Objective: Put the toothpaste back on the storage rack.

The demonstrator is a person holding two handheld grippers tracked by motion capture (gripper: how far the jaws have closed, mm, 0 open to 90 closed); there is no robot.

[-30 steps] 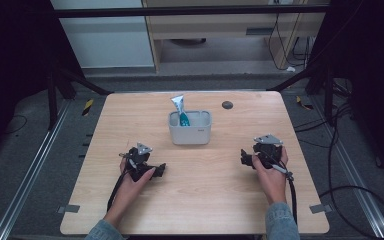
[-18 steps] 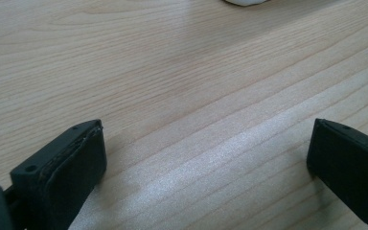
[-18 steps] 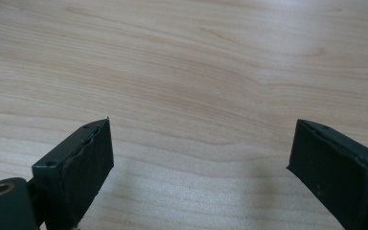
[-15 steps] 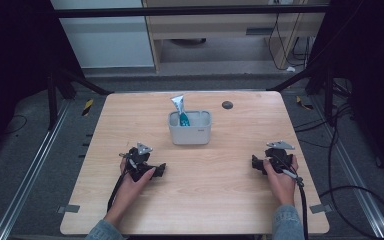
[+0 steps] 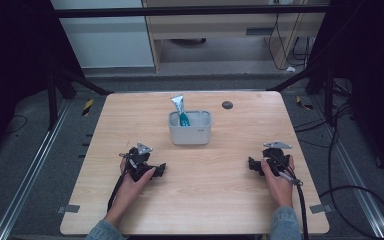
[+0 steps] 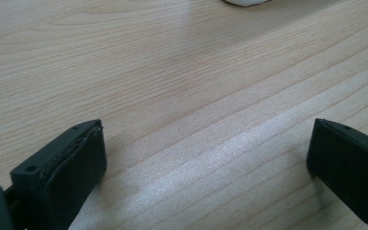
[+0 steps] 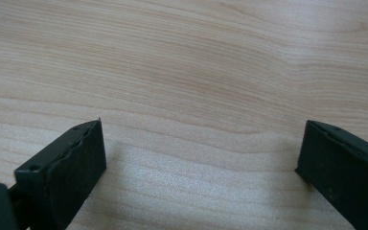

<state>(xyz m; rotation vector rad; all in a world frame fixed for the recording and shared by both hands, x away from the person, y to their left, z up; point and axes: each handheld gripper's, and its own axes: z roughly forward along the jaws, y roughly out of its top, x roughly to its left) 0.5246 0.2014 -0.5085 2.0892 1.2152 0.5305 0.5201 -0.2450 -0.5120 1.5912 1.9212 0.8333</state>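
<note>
A: Both grippers down on the table (image 5: 130, 115), near the front edge, jaws wide, gripping nothing. Left gripper (image 5: 159, 170) towards the front-left, right gripper (image 5: 251, 164) towards the front-right

B: And the tube (image 5: 179, 109)?

A: Standing in the white bin (image 5: 190, 131), mid-table, a little back of centre. Leaning on the bin's back-left corner, flat crimped end up, long axis near upright and tipped slightly left

B: Which way from the jaws?

A: Ahead and to the right of the left gripper; ahead and to the left of the right gripper. Left looks somewhat nearer, though not by much. Either way, a reach towards the far edge and inward, then a drop from above onto the crimped end, probably

B: Anything hard to read?

A: Plenty. Lower part of the tube sunk behind the bin wall, so cap end and footing not visible. Print on the tube too small to read. In the left gripper view, just a pale sliver of the bin (image 6: 247, 2) cut off at the top edge, between the black pads (image 6: 72, 163). In the right gripper view, bare wood grain ahead of the pads (image 7: 74, 160). Small dark disc (image 5: 227, 104) near the far edge, right of the bin — nature unclear
</note>
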